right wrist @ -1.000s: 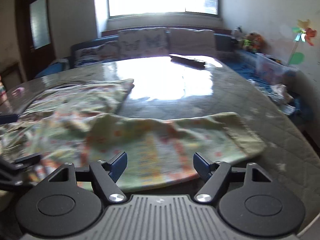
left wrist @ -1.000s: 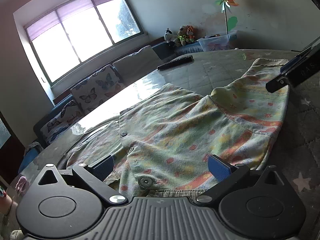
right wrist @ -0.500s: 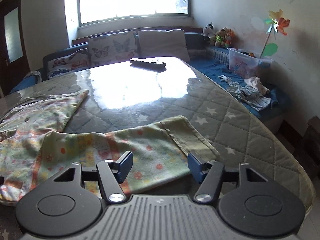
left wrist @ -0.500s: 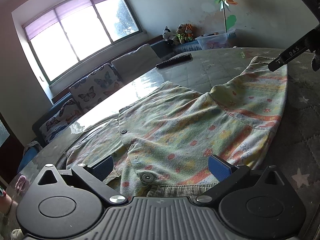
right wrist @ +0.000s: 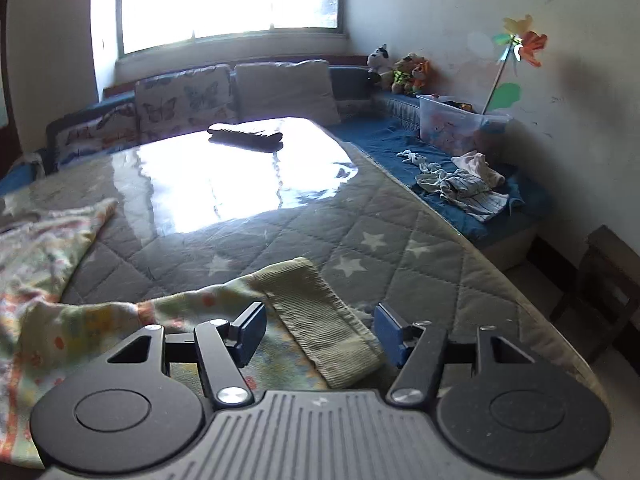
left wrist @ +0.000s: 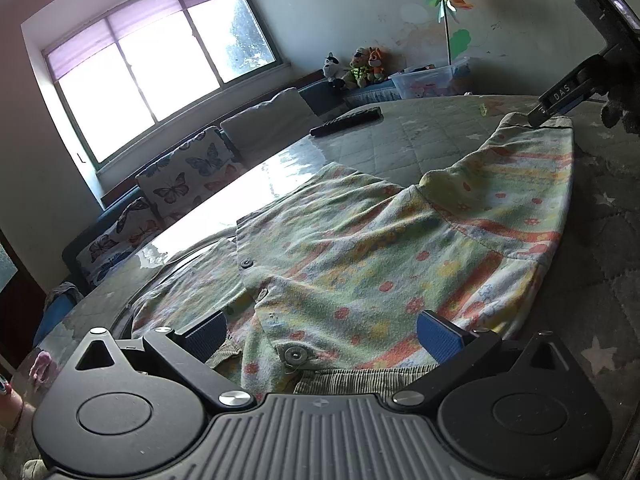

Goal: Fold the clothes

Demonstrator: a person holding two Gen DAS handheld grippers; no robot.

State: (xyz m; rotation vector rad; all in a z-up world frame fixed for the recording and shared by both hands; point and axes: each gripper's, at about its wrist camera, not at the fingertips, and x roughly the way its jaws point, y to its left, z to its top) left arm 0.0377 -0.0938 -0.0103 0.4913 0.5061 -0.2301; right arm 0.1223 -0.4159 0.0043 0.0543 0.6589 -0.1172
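A child's pastel printed garment point(left wrist: 380, 248) with snap buttons and ribbed cuffs lies spread on the quilted star-pattern table point(left wrist: 440, 136). My left gripper point(left wrist: 322, 330) is open, jaws wide, hovering over the garment's buttoned hem near the ribbed waistband. My right gripper point(right wrist: 320, 330) is open, its jaws standing either side of the ribbed cuff point(right wrist: 320, 320) at the end of a sleeve or leg, not closed on it. The right gripper also shows in the left wrist view at the far right, above that cuff point(left wrist: 536, 120).
A black remote point(right wrist: 246, 136) lies on the table's far side. A sofa with butterfly cushions point(right wrist: 188, 100) runs behind, holding a clear storage box point(right wrist: 456, 124), plush toys point(right wrist: 400, 68) and loose clothes point(right wrist: 464, 188). The table edge point(right wrist: 520, 292) drops off at right.
My right gripper has moved along the sleeve to its ribbed cuff and turned toward the sofa corner. The left gripper has stayed nearly still over the hem.
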